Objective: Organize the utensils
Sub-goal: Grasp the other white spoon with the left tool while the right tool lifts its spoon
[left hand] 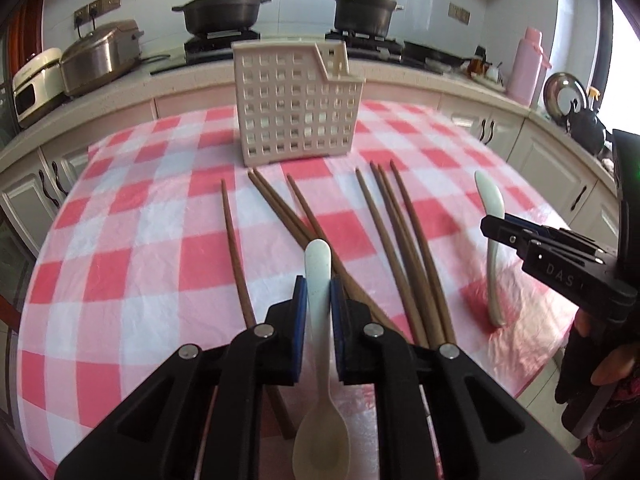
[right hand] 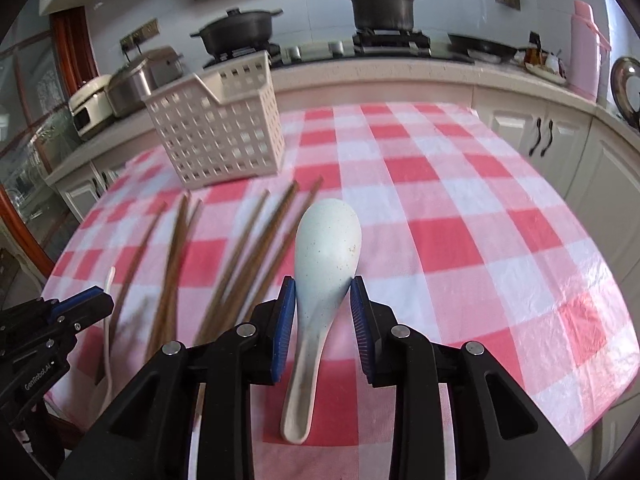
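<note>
A cream slotted utensil basket [left hand: 298, 104] stands at the far side of the checked table [left hand: 132, 240]; it also shows in the right wrist view [right hand: 218, 128]. Several brown chopsticks [left hand: 400, 236] lie fanned in front of it, also seen in the right wrist view [right hand: 248, 256]. My left gripper [left hand: 319, 292] is shut on the handle of a white plastic spoon [left hand: 319, 320], bowl toward me. My right gripper [right hand: 322, 292] straddles a pale ceramic spoon [right hand: 326, 256] lying bowl-down on the cloth; its jaws stand slightly apart from it. In the left wrist view this spoon [left hand: 494, 248] lies at the right.
A kitchen counter runs behind the table with two dark pots [left hand: 224, 10] on a stove, a rice cooker [left hand: 100, 56], a pink flask [left hand: 528, 66] and a kettle [left hand: 586, 126]. White cabinets [right hand: 540, 140] stand below it.
</note>
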A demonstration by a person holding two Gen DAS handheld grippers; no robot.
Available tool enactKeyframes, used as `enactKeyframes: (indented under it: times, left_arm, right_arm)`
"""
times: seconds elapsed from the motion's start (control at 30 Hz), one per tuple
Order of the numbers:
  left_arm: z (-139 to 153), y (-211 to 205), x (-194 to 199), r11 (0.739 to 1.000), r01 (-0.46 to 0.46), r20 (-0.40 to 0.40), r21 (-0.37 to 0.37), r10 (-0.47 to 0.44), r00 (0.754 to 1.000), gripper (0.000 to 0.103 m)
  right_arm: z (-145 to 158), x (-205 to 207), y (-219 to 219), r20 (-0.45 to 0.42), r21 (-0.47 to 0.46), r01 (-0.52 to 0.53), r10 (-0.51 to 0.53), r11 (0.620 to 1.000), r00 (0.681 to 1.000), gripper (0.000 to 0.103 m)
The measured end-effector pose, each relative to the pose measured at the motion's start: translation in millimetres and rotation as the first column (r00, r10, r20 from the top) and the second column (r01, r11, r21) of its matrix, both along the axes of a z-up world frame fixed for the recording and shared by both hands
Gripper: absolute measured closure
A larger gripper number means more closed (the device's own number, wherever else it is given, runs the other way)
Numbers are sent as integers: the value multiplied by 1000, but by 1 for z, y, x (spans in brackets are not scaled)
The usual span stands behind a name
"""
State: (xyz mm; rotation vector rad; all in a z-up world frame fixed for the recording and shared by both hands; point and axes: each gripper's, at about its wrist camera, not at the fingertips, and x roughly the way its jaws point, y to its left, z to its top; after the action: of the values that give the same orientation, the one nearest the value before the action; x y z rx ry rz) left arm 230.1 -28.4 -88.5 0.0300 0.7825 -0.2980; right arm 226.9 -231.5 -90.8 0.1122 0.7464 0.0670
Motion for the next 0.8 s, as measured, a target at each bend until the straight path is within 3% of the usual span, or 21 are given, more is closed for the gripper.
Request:
enactKeyframes:
  times: [0.7, 0.73, 0.8]
  left_arm:
    - [42, 12, 1, 998, -8, 135, -65, 16, 991, 92]
    - [43, 13, 1, 998, -7, 138, -65, 16, 990, 103]
    - [46, 14, 2, 998, -5, 145, -68, 15, 989, 103]
  right_arm:
    - [40, 0, 13, 123, -16, -52, 53, 999, 991, 75]
    - [41, 1, 14, 126, -18, -53, 55, 998, 991, 75]
    - [45, 3, 16, 134, -22, -58, 61, 998, 989, 75]
